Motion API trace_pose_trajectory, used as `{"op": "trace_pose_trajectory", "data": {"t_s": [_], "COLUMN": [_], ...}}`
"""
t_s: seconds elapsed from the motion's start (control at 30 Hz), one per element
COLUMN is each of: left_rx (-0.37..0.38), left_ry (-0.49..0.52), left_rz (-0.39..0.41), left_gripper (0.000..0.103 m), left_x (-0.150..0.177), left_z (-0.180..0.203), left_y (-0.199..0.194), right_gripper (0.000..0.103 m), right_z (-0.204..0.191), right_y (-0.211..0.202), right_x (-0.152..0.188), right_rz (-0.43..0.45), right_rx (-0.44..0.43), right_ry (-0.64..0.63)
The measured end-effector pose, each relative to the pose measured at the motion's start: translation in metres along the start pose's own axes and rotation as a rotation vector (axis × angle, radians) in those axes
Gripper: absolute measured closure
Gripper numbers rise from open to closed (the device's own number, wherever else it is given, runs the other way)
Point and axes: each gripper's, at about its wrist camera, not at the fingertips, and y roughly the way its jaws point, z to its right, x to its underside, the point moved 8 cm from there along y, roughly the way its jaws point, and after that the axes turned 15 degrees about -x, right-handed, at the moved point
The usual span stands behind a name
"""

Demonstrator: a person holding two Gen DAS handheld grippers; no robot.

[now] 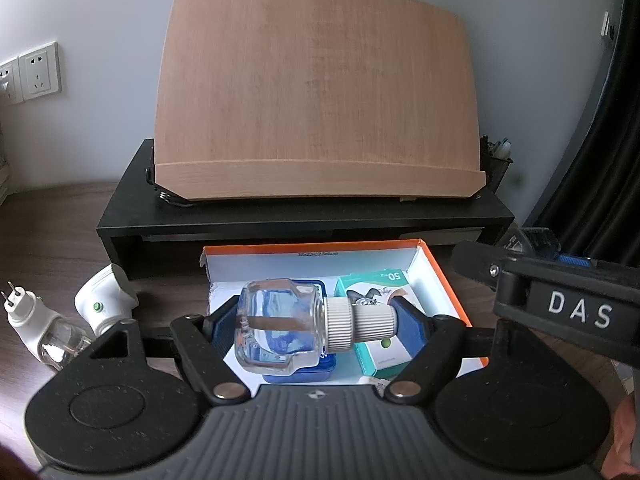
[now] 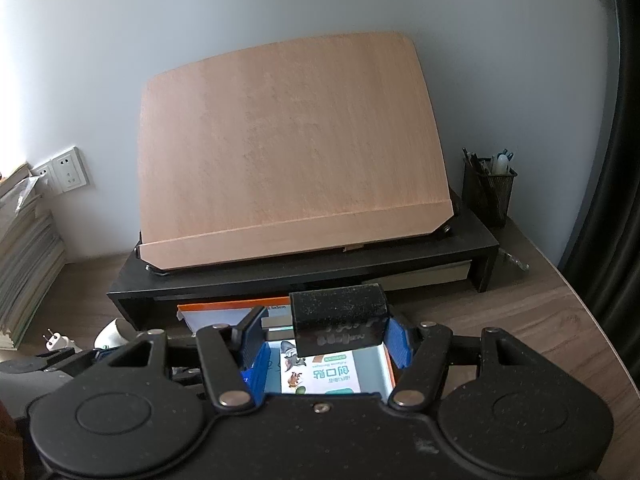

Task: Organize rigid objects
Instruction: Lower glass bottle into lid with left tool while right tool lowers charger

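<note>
Two grips: my left gripper (image 1: 316, 322) clamps a clear square glass bottle (image 1: 280, 326), white ribbed cap rightward; my right gripper (image 2: 326, 340) pinches a black rectangular block (image 2: 340, 322).

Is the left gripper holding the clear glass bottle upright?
No. The clear glass bottle lies sideways in the left gripper, white ribbed cap pointing right.

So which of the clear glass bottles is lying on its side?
The capped bottle in the left gripper, held sideways over the orange-rimmed box. The other bottle sits on the desk, attached to a white plug-in.
</note>
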Motion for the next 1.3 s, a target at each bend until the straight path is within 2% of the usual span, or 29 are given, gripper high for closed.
{"op": "trace_pose_trajectory", "data": {"t_s": [0.77, 1.3], "left_rx": [-0.03, -0.028], "left_ry": [0.001, 0.001], "left_rz": [-0.018, -0.044], "left_gripper": [0.024, 0.024], "left_x": [0.001, 0.017], "left_z": [-0.002, -0.006], "left_y": [0.005, 0.004], "right_gripper": [0.029, 0.029], "right_z": [0.003, 0.012], "right_y": [0.011, 0.001], "right_x": [0.005, 0.026], "right_rz": [-0.027, -0.053], "right_rx": [-0.032, -0.02], "right_ry": [0.013, 0.054]}}
